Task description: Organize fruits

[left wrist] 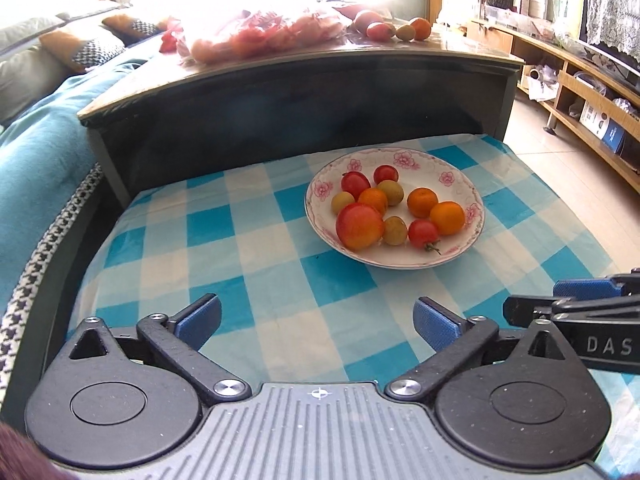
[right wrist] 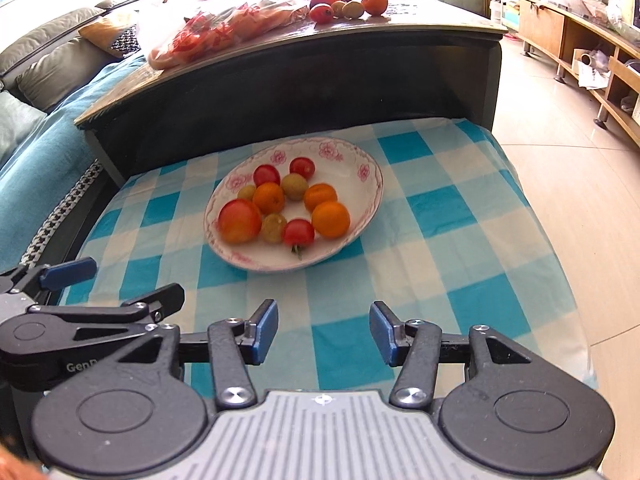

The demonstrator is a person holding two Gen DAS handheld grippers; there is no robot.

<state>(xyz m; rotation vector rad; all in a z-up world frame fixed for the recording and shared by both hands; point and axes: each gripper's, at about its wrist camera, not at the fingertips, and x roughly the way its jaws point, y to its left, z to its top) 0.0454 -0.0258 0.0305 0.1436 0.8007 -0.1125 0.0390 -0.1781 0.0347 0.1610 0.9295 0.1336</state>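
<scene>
A white plate with pink flowers [left wrist: 448, 178] [right wrist: 362, 172] sits on the blue checked cloth and holds several fruits: red tomatoes, oranges, small yellow-green fruits and one large red-orange fruit [left wrist: 359, 226] [right wrist: 239, 221]. My left gripper [left wrist: 318, 322] hovers over the cloth in front of the plate, jaws wide open and empty. My right gripper [right wrist: 324, 330] is also in front of the plate, open with a narrower gap and nothing between its pads. Each gripper shows at the edge of the other's view: the right gripper [left wrist: 560, 300], the left gripper [right wrist: 116, 284].
Behind the cloth rises a dark wooden table [left wrist: 304, 68] [right wrist: 288, 44] bearing a plastic bag of red fruit [left wrist: 256, 36] [right wrist: 216, 28] and a few loose fruits [left wrist: 400, 29] [right wrist: 348, 5]. A teal sofa [left wrist: 44, 136] lies left; tiled floor and wooden shelves [left wrist: 580, 92] lie right.
</scene>
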